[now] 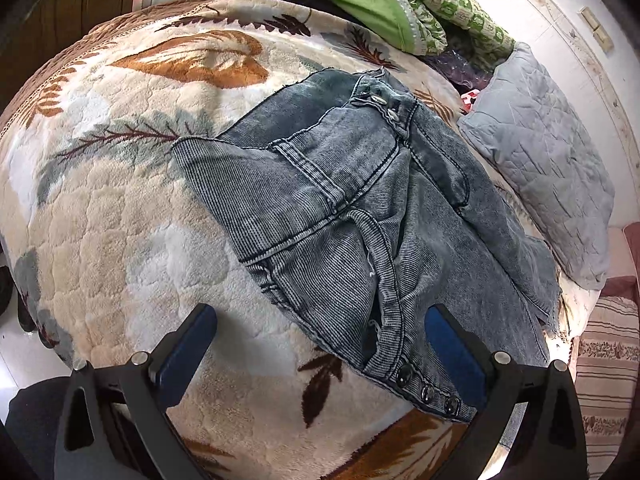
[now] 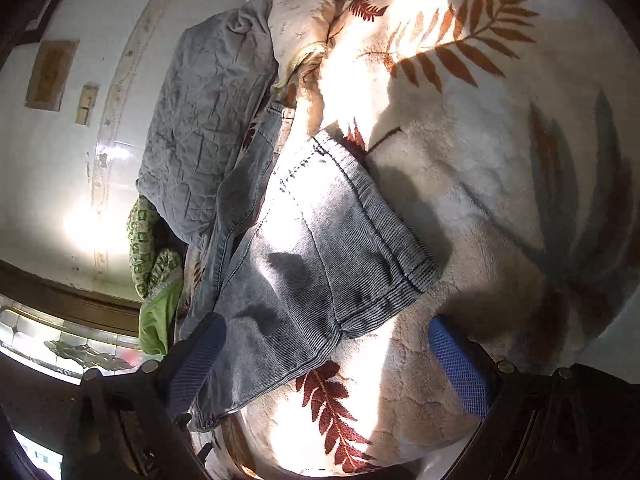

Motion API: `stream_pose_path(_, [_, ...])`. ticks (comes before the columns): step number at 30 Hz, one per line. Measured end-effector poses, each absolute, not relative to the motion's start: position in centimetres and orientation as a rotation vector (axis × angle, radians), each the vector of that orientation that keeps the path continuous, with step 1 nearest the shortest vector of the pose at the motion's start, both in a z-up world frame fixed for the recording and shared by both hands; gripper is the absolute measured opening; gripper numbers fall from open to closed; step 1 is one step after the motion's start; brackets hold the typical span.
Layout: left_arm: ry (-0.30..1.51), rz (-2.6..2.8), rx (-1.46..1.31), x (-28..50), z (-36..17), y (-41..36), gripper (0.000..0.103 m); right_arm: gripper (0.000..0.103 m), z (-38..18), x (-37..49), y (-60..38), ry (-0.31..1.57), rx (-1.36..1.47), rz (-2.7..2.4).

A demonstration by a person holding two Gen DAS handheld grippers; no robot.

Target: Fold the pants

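The pants (image 1: 360,216) lie crumpled on a fleecy leaf-print blanket (image 1: 120,208) that covers the bed. They are grey-blue washed denim with a ribbed look. In the left wrist view the waistband with its metal buttons sits at the far end, and a strip with three dark snaps reaches the near edge, just beside the right finger. A grey quilted pillow (image 1: 548,168) lies to the right of them, touching their far right side. Green patterned cloth (image 1: 400,4) is heaped at the far edge.

The left gripper (image 1: 320,348) hangs over the near end of the pants, its jaws spread wide and pinching nothing.

In the right wrist view a hemmed leg end of the pants (image 2: 320,248) lies between the fingers of the right gripper (image 2: 328,344). Those jaws are also spread wide, with nothing pinched. Its left finger overlaps the denim; whether it touches is unclear. Bright sunlight falls across the blanket (image 2: 480,184) and part of the denim.
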State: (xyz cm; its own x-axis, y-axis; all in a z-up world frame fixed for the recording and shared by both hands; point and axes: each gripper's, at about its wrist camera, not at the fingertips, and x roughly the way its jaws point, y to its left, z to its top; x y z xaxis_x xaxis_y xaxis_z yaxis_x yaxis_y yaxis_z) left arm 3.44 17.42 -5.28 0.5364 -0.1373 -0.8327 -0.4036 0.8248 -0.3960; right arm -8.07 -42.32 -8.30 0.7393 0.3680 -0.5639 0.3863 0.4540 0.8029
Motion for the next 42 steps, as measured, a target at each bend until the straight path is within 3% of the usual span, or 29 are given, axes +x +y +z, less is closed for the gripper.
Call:
stream_pose_path(4, [0.999,0.166,-0.595,4.2,-5.6,17.6,0.103,0.089,-8.2,-6.7,-42.6,0.774,1.144,-0.037])
stream_pose_path(6, [0.996,0.146,-0.61,4.3,-5.8,18.0,0.103,0.073,-8.5,-6.0,-42.8,0.784,1.16,-0.048])
stream_pose_path(12, [0.955,0.074,-0.734,3.2,-6.1,20.1,0.103,0.049,-8.5,-5.4,-42.5,0.795,1.109,-0.081])
stream_pose_path(17, [0.949,0.019,-0.885,3.0,-6.1,22.1,0.103,0.043,-8.6,-5.4,-42.5,0.798,1.088,-0.086])
stream_pose_path(19, [0.962,0.02,-0.885,3.2,-5.9,22.4,0.094,0.041,-8.6,-5.5,-42.5,0.801,1.075,-0.088])
stream_pose_path(21, [0.963,0.006,-0.873,3.5,-5.6,22.4,0.054,0.039,-8.5,-5.6,-42.5,0.8,1.07,-0.09])
stream_pose_path(24, [1.015,0.037,-0.831,4.3,-6.2,22.3,0.031,0.039,-8.6,-5.7,-42.6,0.798,1.069,-0.092])
stream_pose_path(29, [1.015,0.041,-0.851,4.0,-6.2,23.0,0.028,0.039,-8.4,-5.8,-42.6,0.796,1.06,-0.1])
stream_pose_path(31, [1.004,0.054,-0.824,3.9,-5.9,23.0,0.019,0.037,-8.4,-5.9,-42.6,0.796,1.057,-0.103])
stream_pose_path(33, [0.976,0.069,-0.783,3.7,-5.2,23.0,0.01,0.032,-8.3,-5.8,-42.5,0.801,1.042,-0.111])
stream_pose_path(38, [0.829,0.105,-0.633,1.6,-1.2,21.5,0.007,0.013,-7.1,-5.9,-42.3,0.794,0.975,-0.148])
stream_pose_path(42, [0.813,0.116,-0.627,-0.6,-0.8,20.6,0.007,0.011,-5.3,-6.1,-42.2,0.795,0.875,-0.17])
